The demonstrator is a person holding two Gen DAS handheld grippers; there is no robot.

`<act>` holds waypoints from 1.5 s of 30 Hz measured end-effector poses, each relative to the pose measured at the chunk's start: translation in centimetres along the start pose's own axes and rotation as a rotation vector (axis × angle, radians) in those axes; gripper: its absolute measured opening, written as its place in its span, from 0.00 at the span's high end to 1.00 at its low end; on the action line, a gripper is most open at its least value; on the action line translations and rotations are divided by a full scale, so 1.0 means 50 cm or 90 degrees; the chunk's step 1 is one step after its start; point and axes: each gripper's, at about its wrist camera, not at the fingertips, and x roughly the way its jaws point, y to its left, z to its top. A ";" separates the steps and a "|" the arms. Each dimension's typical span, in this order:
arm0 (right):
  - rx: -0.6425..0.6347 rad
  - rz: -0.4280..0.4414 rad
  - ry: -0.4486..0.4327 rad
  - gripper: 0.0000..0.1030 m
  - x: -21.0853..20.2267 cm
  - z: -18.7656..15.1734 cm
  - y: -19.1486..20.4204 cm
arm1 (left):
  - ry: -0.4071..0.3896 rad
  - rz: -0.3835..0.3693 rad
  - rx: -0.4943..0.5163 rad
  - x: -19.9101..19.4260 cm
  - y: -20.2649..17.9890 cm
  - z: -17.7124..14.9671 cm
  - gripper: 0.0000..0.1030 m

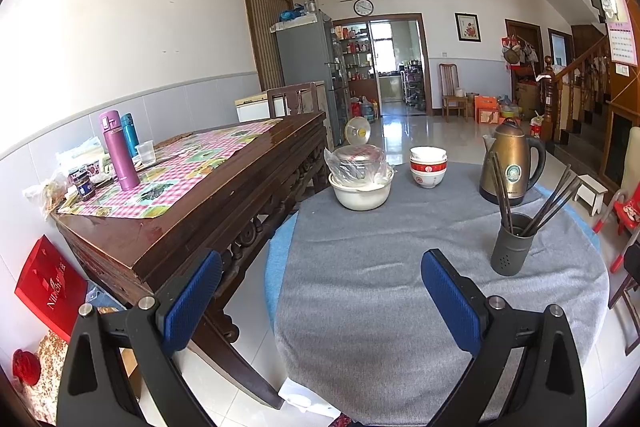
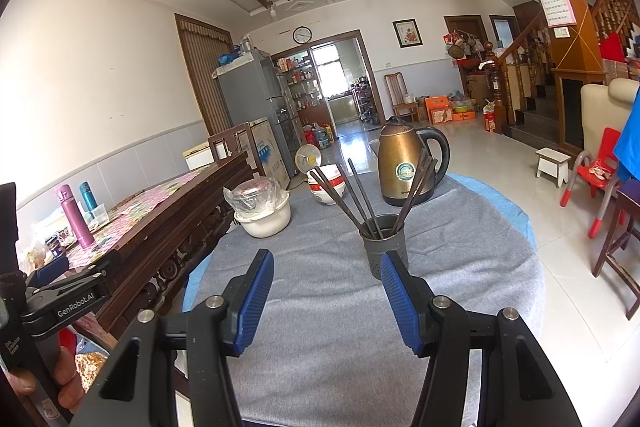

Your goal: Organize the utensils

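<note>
A dark grey perforated utensil holder [image 1: 513, 245] [image 2: 385, 245] stands upright on the grey-covered round table [image 1: 380, 267] [image 2: 332, 279]. Several dark chopsticks [image 1: 552, 201] [image 2: 352, 195] stand in it, fanned outward. My left gripper [image 1: 322, 289] is open and empty, above the table's near left part, well left of the holder. My right gripper [image 2: 327, 289] is open and empty, just in front of the holder; its right finger [image 2: 400, 301] overlaps the holder's lower edge. The left gripper also shows in the right wrist view [image 2: 60, 291], at the left edge.
A bronze kettle [image 1: 512, 163] [image 2: 408, 167] stands behind the holder. Stacked red-and-white bowls [image 1: 428, 167] [image 2: 328, 187] and a white basin holding a bagged pot [image 1: 360, 179] [image 2: 262, 211] sit at the table's far side. A dark wooden sideboard [image 1: 208, 203] [image 2: 168, 223] with bottles adjoins on the left.
</note>
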 end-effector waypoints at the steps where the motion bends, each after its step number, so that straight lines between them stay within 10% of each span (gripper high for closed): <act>1: 0.000 0.000 0.000 0.41 0.001 0.001 -0.002 | 0.000 0.000 0.000 0.001 0.001 0.000 0.03; 45: -0.002 0.003 0.001 0.41 0.004 -0.006 0.010 | 0.015 -0.001 0.009 0.002 -0.006 -0.007 0.03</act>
